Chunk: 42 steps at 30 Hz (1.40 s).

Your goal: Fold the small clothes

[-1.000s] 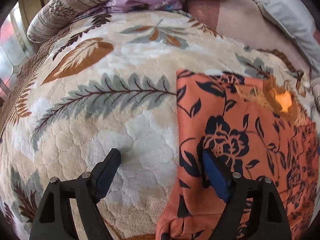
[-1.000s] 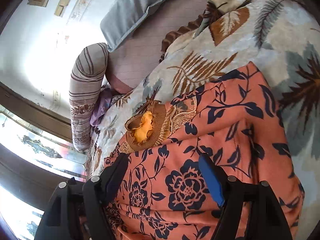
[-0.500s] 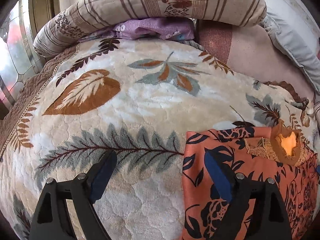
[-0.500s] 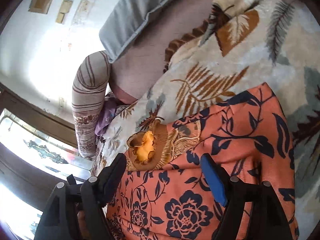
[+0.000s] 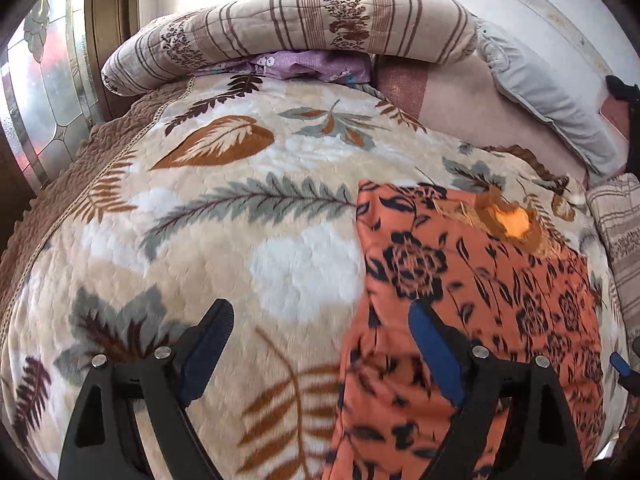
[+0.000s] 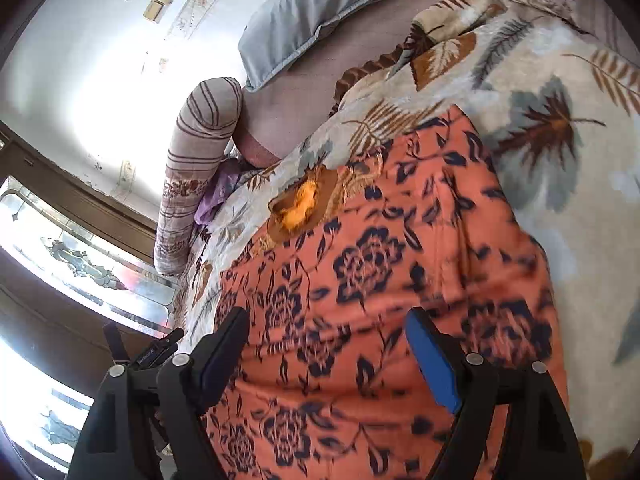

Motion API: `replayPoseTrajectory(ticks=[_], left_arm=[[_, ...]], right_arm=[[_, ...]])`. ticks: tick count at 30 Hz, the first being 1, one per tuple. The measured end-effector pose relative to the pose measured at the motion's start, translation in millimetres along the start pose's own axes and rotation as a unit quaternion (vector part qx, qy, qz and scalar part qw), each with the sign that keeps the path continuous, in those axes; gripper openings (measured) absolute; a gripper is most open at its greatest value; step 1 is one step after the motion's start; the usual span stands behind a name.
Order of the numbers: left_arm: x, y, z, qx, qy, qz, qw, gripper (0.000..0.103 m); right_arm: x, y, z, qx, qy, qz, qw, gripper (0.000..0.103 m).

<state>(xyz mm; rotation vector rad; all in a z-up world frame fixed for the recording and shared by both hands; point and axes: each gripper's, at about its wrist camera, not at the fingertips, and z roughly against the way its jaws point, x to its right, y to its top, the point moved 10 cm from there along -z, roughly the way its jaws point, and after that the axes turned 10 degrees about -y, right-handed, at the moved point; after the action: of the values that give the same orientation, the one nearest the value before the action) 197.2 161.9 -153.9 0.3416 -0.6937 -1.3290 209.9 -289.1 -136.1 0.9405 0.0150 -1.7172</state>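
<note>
An orange garment with dark blue flowers lies flat on a leaf-patterned blanket, its brown and gold neckline at the far end. My left gripper is open and empty, above the garment's left edge, one finger over the blanket and one over the cloth. My right gripper is open and empty above the middle of the same garment. The neckline shows beyond it.
A striped bolster and a purple cloth lie at the bed's head. A grey pillow lies at the right, a window at the left. The blanket extends to the garment's right.
Both grippers have drawn back from the garment, so more of the bed and cloth shows. Both stay open. The garment lies unchanged.
</note>
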Motion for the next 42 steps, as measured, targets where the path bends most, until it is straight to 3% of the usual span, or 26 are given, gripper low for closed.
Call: replayPoseTrajectory(ticks=[5, 8, 14, 18, 22, 25, 29, 34, 37, 40, 42], left_arm=[[-1.3, -73.1, 45.8, -0.015, -0.011, 0.004, 0.9998, 0.09], [-3.0, -121.2, 55.0, -0.048, -0.023, 0.015, 0.9985, 0.09], [-1.2, -188.4, 59.8, -0.107, -0.026, 0.025, 0.9936, 0.09], [3.5, -201.5, 63.6, -0.12, -0.02, 0.016, 0.9924, 0.09], [12.5, -199.2, 81.7, -0.103, -0.057, 0.041, 0.9922, 0.09], [16.0, -203.5, 83.9, -0.106, -0.082, 0.06, 0.9891, 0.09], [5.7, -228.3, 66.9, -0.155, -0.081, 0.114, 0.9779, 0.087], [16.6, -225.7, 83.9, -0.133, -0.115, 0.128, 0.9761, 0.078], [5.6, -235.6, 72.6, -0.149, -0.084, 0.136, 0.9758, 0.077], [11.6, -236.5, 74.0, -0.145, -0.089, 0.137, 0.9758, 0.076], [22.6, -238.2, 79.3, -0.146, -0.11, 0.124, 0.9752, 0.048]], right_arm=[[48.7, -67.2, 49.4, -0.015, -0.065, -0.003, 0.998, 0.083], [86.9, -90.1, 76.1, -0.032, -0.109, -0.029, 0.993, 0.083], [132.9, -127.7, 80.5, -0.102, -0.116, -0.087, 0.984, 0.083], [134.5, -139.9, 77.8, -0.123, -0.095, -0.085, 0.984, 0.083], [123.6, -150.1, 87.5, -0.126, -0.053, -0.084, 0.987, 0.083], [129.7, -158.3, 84.6, -0.134, -0.056, -0.094, 0.985, 0.083], [123.7, -159.3, 80.0, -0.142, -0.058, -0.081, 0.985, 0.083], [119.9, -158.3, 75.5, -0.142, -0.054, -0.084, 0.985, 0.083], [119.2, -157.5, 74.4, -0.14, -0.054, -0.084, 0.985, 0.083], [117.5, -158.1, 74.6, -0.139, -0.055, -0.081, 0.985, 0.083], [117.0, -158.3, 75.1, -0.139, -0.053, -0.08, 0.986, 0.083]])
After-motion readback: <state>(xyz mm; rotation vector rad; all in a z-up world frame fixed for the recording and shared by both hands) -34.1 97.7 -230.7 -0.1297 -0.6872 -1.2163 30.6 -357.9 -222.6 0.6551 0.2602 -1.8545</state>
